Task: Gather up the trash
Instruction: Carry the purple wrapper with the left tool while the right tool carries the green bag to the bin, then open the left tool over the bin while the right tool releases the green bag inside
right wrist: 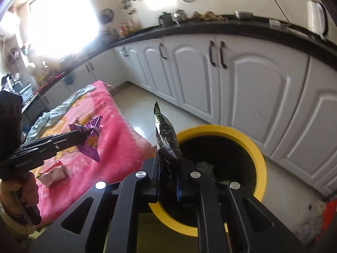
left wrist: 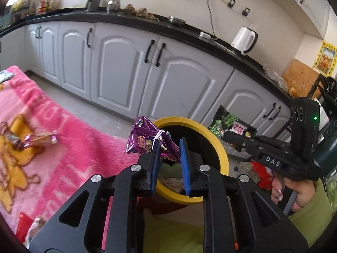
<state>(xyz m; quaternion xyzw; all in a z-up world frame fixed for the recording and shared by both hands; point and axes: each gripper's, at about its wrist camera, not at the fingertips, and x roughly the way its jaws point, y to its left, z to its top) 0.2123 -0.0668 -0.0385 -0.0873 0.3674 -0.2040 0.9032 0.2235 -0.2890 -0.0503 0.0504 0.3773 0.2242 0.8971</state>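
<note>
Wrappers are hanging over the yellow bin (left wrist: 219,147), one pinched in each gripper.
Left gripper (left wrist: 169,147) is clamping a purple snack wrapper (left wrist: 145,139) at the rim; right gripper (right wrist: 168,168) is squeezing a dark foil packet (right wrist: 166,139) just above the opening (print too blurred to read). Bin contents are mostly hiding behind the jaws, and another wrapper (left wrist: 40,140) is lying on the pink blanket (left wrist: 69,147).

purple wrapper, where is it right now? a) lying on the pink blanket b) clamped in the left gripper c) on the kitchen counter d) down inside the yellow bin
b: the purple wrapper sits pinched between the blue pads of the left gripper, held up near the yellow bin.
</note>
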